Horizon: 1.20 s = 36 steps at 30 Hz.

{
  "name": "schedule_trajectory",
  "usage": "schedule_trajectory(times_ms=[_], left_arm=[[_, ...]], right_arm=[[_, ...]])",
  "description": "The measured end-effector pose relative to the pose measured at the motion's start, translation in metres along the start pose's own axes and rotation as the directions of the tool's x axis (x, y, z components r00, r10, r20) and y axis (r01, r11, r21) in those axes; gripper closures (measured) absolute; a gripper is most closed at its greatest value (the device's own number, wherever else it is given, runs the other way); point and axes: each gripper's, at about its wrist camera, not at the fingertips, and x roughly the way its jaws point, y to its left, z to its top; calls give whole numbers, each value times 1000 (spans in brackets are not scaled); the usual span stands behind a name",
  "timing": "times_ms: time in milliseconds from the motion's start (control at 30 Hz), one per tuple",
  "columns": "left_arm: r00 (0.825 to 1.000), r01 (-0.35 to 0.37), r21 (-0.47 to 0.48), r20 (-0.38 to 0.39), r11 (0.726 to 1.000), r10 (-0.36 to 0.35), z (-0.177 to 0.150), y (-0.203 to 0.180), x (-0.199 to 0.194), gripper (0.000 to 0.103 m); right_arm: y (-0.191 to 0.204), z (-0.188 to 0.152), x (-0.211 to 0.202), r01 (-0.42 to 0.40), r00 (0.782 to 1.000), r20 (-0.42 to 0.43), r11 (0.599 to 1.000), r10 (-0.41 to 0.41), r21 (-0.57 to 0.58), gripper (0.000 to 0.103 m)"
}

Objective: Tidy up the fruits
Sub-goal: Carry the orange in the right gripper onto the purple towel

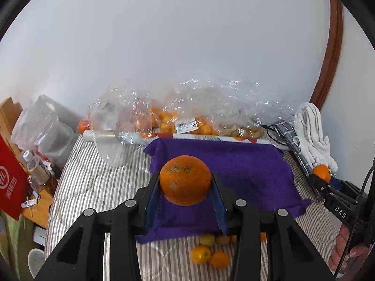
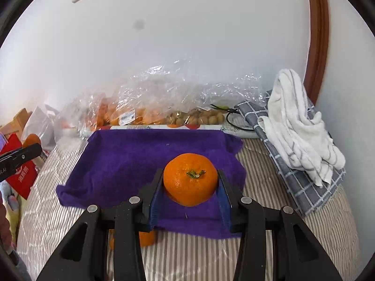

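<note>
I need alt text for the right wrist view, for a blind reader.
A hand-held gripper holds an orange, stem up, above a purple cloth on a striped bed. Bags of fruit lie behind by the wall; towels are at right.

Both pictures are bright, with soft, even daylight. The plain white wall point(image 1: 187, 46) looks a little hazy and washed out. The crinkly clear plastic bags point(image 1: 178, 112) have small white sparkles of glare. A faint shadow lies on the fuzzy purple cloth point(image 2: 131, 159) under the round orange fruit point(image 2: 189, 179). Each picture is round with black corners, and things bend near the edges, like the curved brown wooden frame point(image 2: 316, 35). The middle is sharp. A grey smudge point(image 2: 138, 24) shows in the right wrist view.
</note>
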Motion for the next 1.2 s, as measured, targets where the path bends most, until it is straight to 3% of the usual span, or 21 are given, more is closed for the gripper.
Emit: schedule_trajectory(times_ms=[400, 600, 833, 1200], left_arm=[[1000, 3, -36, -15, 999, -3, 38, -2, 59, 64], [999, -36, -51, -8, 998, 35, 48, -1, 90, 64], [997, -45, -41, -68, 998, 43, 41, 1, 139, 64], [991, -33, 7, -130, 999, 34, 24, -4, 172, 64]], right_arm=[[4, 37, 65, -13, 999, -37, 1000, 13, 4, 61], [6, 56, 95, -17, 999, -37, 1000, 17, -2, 61], [4, 63, 130, -23, 998, -57, 1000, 24, 8, 61], [10, 46, 176, 5, 989, -149, 999, -13, -54, 61]])
